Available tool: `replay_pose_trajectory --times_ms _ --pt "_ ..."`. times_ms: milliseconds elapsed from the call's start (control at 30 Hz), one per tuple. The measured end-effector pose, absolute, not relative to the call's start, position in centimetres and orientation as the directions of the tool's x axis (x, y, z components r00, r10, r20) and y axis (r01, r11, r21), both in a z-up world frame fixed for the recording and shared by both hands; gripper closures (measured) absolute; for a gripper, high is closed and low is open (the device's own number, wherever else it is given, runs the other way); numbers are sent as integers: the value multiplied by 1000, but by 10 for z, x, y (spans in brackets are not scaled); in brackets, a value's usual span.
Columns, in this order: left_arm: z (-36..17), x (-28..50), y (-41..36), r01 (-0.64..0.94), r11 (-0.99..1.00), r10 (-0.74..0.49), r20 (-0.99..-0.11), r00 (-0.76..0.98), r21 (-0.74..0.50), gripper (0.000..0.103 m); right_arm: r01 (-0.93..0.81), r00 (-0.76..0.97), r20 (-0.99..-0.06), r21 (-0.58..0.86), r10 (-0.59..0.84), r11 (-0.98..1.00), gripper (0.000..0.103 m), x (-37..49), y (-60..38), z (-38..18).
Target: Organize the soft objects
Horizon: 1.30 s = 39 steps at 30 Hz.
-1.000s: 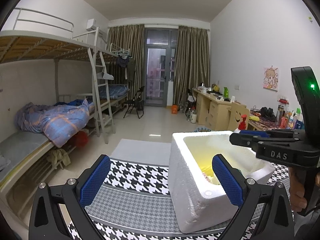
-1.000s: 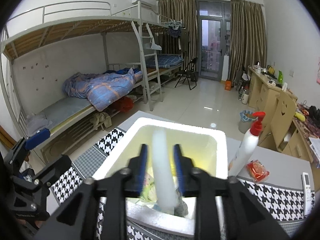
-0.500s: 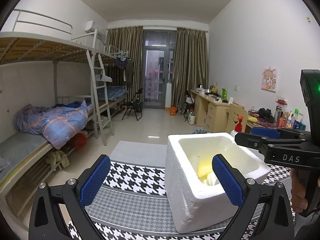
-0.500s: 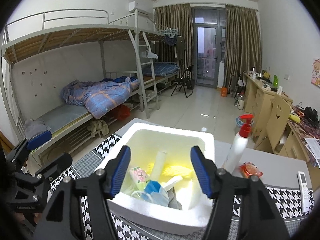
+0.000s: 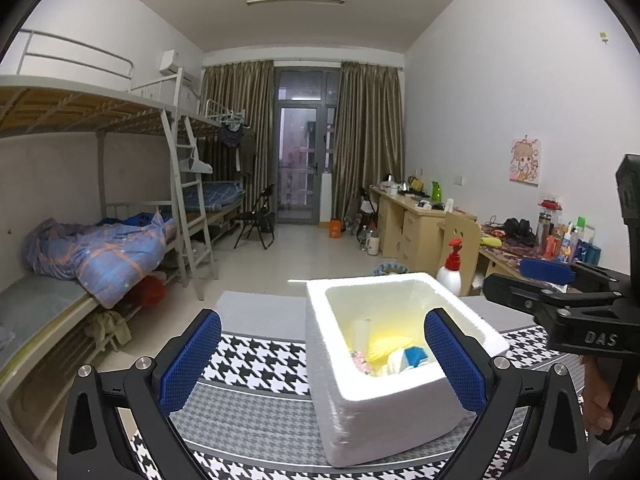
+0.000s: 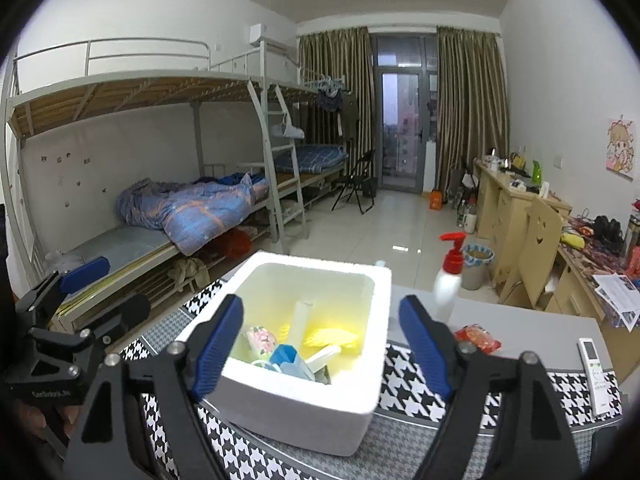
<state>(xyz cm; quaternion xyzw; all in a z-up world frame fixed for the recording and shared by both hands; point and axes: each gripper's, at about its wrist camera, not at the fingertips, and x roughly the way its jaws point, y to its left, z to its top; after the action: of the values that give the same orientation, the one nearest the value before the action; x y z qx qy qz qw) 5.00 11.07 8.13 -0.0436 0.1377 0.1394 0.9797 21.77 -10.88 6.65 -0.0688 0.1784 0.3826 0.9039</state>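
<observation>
Dorm room with bunk beds; black-and-white houndstooth tablecloth (image 6: pixel 420 364) carrying a white foam box (image 6: pixel 304 400), open top.
Right gripper (image 6: pixel 320 344) above the box's near rim, blue pads spread wide, jaws just been opening, nothing pinched between them. Inside the box: upright white tube (image 6: pixel 301 320), yellow ridged soft piece (image 6: pixel 332 336), floral pouch (image 6: pixel 261 339), blue item (image 6: pixel 286 354), all loose together. Left gripper (image 5: pixel 322 360) spread wide too, empty, box's left wall between its pads, not touching. White pump bottle with red top (image 6: pixel 450 276) just beyond the box's right side; red packet (image 6: pixel 478 338) and white remote (image 6: pixel 596 372) further right.
</observation>
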Motion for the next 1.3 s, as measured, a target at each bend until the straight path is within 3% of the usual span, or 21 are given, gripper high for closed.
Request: replay_pose_trajectory --times_ms 167,1167,1300 --pt "86 48 102 -266 963 246 -266 932 -40 1 -693 682 -331 -8 652 721 8 209 -125 68" --pt "75 25 57 -186 982 180 -185 966 -18 1 -624 758 -217 37 616 781 5 178 -176 44" --pt "72 24 52 -182 983 176 -179 968 -15 1 -612 765 -211 53 608 789 1 178 -181 38"
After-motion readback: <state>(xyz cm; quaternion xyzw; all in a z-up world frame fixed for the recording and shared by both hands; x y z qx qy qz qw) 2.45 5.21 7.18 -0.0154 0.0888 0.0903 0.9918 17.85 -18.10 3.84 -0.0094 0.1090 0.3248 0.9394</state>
